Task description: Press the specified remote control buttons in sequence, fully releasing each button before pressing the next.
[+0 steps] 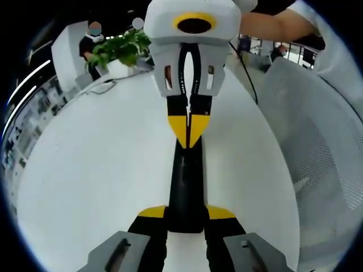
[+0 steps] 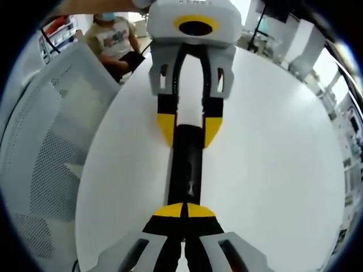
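Apparently unlabelled black remote point(image 1: 185, 187) clamped by left gripper point(image 1: 186, 215).

A long black plastic remote control point(image 1: 185, 187) lies on the round white table point(image 1: 102, 170), between both grippers' tips.

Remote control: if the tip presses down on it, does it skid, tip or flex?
The remote control looks like a rigid, slim bar, so flex seems unlikely. It lies along the smooth white table, so it could skid. The left gripper brackets one end, probably steadying it against the right gripper.
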Demonstrator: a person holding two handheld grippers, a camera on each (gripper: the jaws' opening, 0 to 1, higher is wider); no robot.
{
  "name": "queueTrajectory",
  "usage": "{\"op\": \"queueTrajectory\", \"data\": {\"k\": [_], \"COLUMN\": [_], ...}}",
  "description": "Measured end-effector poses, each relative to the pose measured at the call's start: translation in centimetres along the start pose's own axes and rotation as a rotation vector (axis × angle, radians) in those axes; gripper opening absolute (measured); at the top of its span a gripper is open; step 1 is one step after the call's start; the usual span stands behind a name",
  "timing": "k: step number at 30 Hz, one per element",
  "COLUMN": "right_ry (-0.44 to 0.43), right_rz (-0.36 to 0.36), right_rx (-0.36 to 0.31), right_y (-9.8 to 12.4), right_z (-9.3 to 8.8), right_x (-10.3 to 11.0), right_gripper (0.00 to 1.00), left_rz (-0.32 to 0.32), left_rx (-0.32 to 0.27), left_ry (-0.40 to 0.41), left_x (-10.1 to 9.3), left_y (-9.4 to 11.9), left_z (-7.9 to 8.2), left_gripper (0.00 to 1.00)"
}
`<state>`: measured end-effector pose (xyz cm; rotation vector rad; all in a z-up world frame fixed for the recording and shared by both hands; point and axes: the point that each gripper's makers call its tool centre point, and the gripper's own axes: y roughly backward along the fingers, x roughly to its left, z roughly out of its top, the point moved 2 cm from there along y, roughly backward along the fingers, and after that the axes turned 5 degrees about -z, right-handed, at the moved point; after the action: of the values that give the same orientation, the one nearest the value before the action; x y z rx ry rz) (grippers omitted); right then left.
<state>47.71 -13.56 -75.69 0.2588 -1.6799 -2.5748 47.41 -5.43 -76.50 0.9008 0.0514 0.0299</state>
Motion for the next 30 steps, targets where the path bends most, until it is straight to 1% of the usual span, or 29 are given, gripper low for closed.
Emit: {"op": "queueTrajectory", "data": {"k": [4,9,19,30], "right_ry": [-0.014,0.027,0.003,0.022], "right_rz": [0.005,-0.013,-0.009,-0.011], "right_rx": [-0.001,0.024,0.014,0.025], "right_y": [-0.05,-0.12,-0.03,0.05], "right_z": [-0.02,0.08,0.00,0.06], "right_x": [-0.04,0.18,0.04,0.11], "right_gripper": [0.00,0.00,0.00,0.00], "left_rz": [0.000,0.000,0.007,0.004], "left_rx": [-0.002,-0.002,0.005,0.007], "left_ry": [0.000,0.003,0.005,0.005], "left_x": [-0.04,-0.02,-0.06,-0.14], "left_y": [0.00,-0.03,-0.06,-0.01], "left_z": [0.01,-0.02,-0.01,0.06], "left_gripper": [0.24,0.24,0.24,0.24]}}
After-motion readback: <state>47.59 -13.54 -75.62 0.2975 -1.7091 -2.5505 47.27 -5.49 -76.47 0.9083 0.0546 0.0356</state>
